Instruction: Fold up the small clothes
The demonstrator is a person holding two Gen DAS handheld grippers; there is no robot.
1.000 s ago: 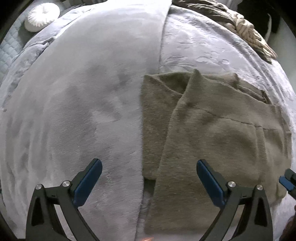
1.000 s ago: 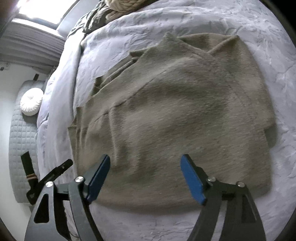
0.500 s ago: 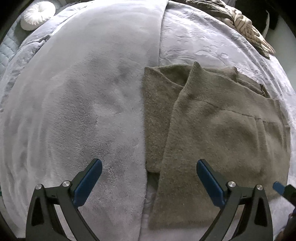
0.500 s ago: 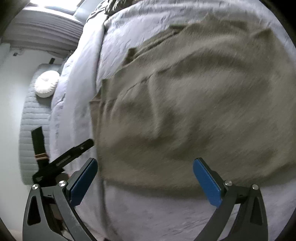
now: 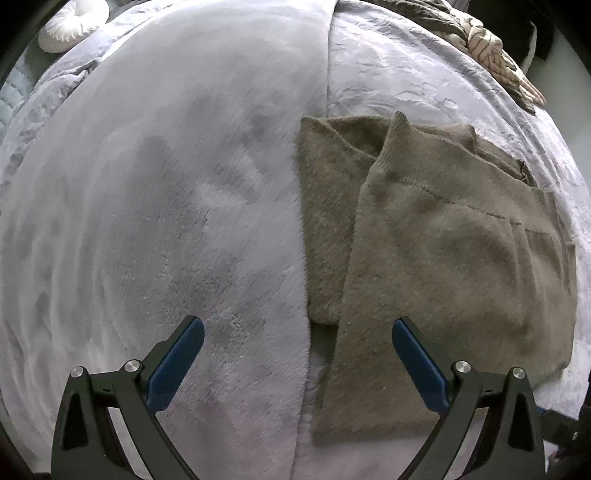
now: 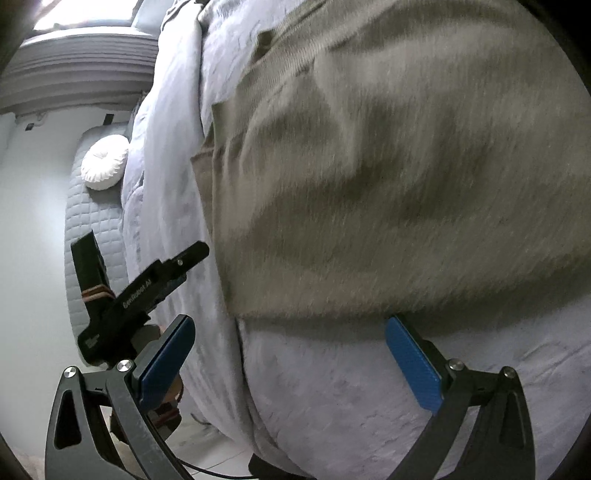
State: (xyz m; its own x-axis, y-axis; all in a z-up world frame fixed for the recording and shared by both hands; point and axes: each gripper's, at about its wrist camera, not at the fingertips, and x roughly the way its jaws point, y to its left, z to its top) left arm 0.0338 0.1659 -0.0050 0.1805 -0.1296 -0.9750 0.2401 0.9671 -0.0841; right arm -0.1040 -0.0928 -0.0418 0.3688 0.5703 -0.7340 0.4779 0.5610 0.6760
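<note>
An olive-brown knit sweater (image 5: 436,243) lies flat on the bed with a sleeve folded across its body. In the left wrist view it fills the right half. My left gripper (image 5: 297,363) is open and empty, hovering above the sweater's near left edge. The sweater also fills the upper right of the right wrist view (image 6: 388,166), blurred by motion. My right gripper (image 6: 290,360) is open and empty, just in front of the sweater's near hem. The left gripper's black body (image 6: 144,291) shows at the left of the right wrist view.
A plush grey blanket (image 5: 166,206) covers the left of the bed beside a crinkled grey duvet (image 5: 406,70). A round white cushion (image 5: 70,26) and a braided cream throw (image 5: 495,55) lie at the far side. The bed's edge and floor (image 6: 207,454) show below.
My right gripper has pulled back and swung left, from over the sweater to just off its near hem, and opened wider. My left gripper has shifted only slightly.
</note>
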